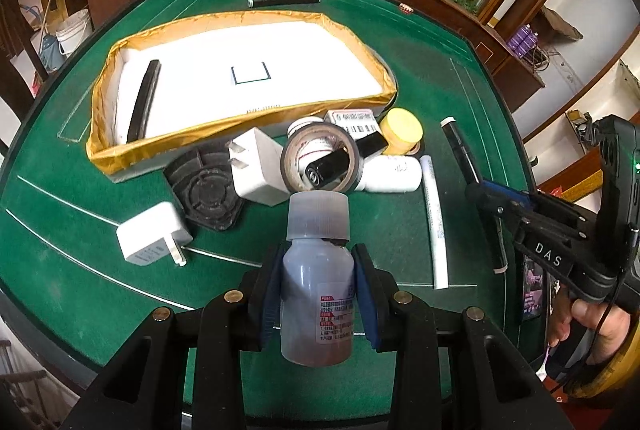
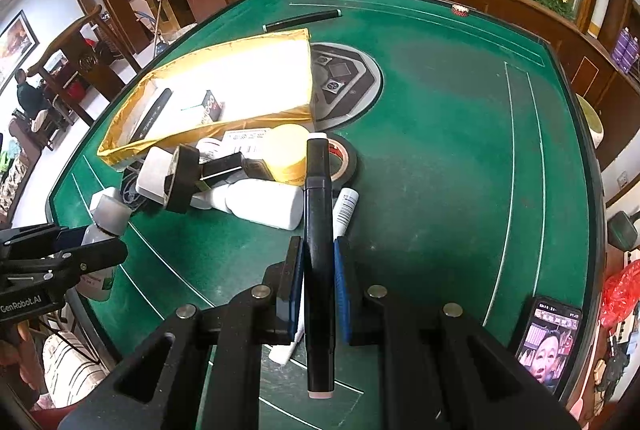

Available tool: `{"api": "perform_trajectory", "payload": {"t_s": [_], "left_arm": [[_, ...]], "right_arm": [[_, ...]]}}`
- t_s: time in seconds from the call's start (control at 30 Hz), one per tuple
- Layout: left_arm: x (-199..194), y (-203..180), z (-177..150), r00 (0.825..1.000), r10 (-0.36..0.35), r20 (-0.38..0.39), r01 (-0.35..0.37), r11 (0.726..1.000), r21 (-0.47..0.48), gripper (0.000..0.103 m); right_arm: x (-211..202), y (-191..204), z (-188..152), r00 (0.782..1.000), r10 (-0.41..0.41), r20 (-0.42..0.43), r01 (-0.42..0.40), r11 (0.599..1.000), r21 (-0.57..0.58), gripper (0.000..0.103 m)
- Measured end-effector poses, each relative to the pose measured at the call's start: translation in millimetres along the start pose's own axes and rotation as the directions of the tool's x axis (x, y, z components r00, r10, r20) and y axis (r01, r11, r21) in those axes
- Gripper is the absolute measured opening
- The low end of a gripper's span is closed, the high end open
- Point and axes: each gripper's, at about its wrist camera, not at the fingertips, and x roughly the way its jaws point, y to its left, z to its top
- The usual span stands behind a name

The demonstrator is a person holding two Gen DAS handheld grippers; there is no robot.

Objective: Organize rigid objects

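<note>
My left gripper [image 1: 318, 262] is shut on a small grey-capped bottle [image 1: 316, 294] held upright above the green table; it also shows in the right wrist view [image 2: 102, 230]. My right gripper [image 2: 316, 250] is shut on a long black marker [image 2: 319, 230], seen from the left wrist view [image 1: 460, 145] too. A gold-lined white box [image 1: 240, 69] holds a black bar [image 1: 144, 97] and a small chip [image 1: 250, 73]. In front of it lies a pile: two white plug adapters [image 1: 256, 169], a tape roll [image 1: 320, 157], a yellow-capped jar [image 1: 402, 129], a white bottle [image 1: 392, 173].
A white tube [image 1: 434, 222] lies right of the pile. A black fan grille [image 1: 204, 189] sits by the adapters. A black pen [image 1: 284, 1] lies behind the box. A phone [image 2: 548, 338] rests at the table's right edge. A wooden rail rings the table.
</note>
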Motion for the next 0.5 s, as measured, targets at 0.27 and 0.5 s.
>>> {"api": "perform_trajectory", "payload": {"t_s": [0.27, 0.5], "left_arm": [[-5.2, 0.2, 7.5, 1.0, 0.001, 0.015, -0.001, 1.0, 0.001, 0.036], [-9.2, 2.6, 13.7, 1.0, 0.004, 0.029, -0.004, 1.0, -0.003, 0.036]], "right_arm": [[-4.6, 5.3, 4.4, 1.0, 0.01, 0.015, -0.01, 1.0, -0.005, 0.014], [-6.4, 11.7, 9.6, 0.999, 0.022, 0.025, -0.022, 1.0, -0.015, 0.014]]}}
